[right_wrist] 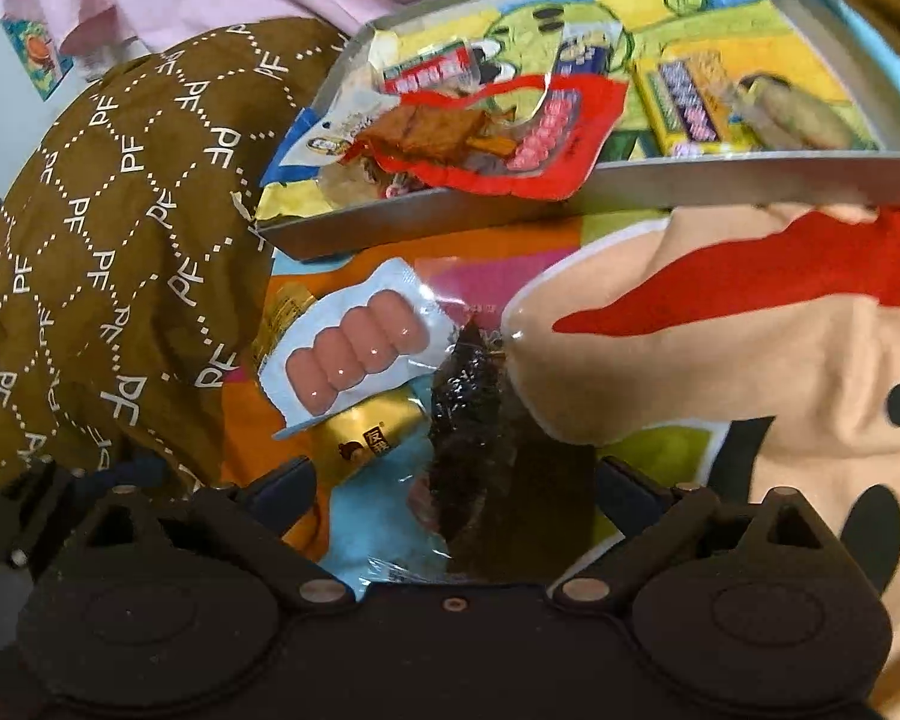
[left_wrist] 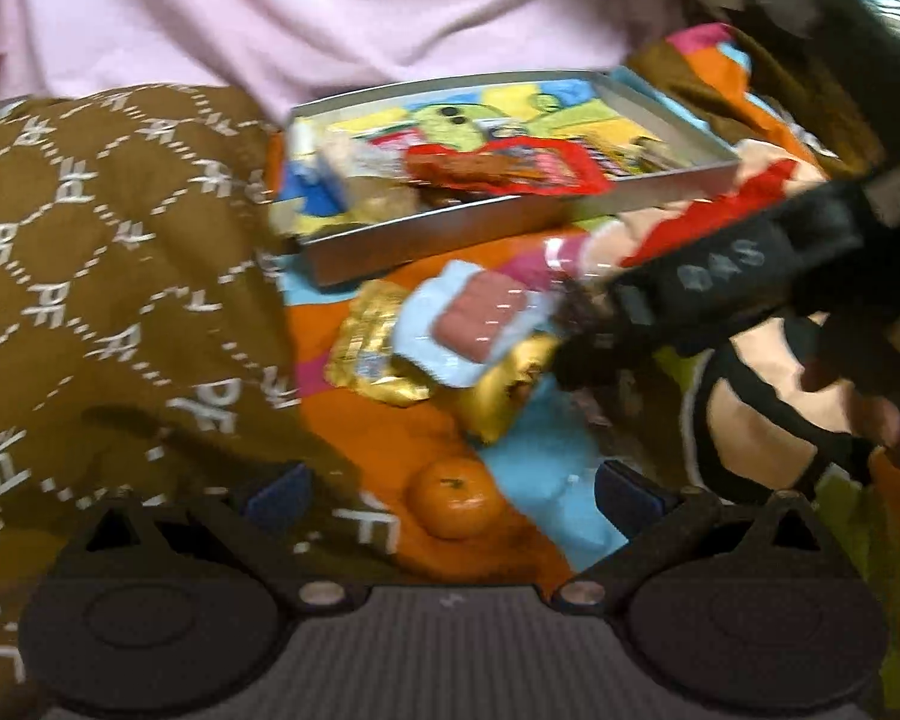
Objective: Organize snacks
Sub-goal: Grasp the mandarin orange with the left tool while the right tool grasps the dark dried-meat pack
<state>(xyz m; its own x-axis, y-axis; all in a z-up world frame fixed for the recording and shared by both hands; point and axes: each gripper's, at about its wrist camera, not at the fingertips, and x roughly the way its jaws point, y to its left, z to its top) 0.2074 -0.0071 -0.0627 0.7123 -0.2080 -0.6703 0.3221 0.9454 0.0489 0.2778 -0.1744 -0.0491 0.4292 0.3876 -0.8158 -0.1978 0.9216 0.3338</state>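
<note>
Snacks risk: you are spreading your right gripper (right_wrist: 456, 480) wide around the dark clear-wrapped packet (right_wrist: 480, 420); it could slip. Left gripper (left_wrist: 450, 486) is hanging open, empty.

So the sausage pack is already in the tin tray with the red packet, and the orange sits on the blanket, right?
Not quite. The sausage pack lies on the blanket in front of the tin tray, as the right wrist view shows. The red packet is in the tray, and the orange sits on the blanket.
</note>
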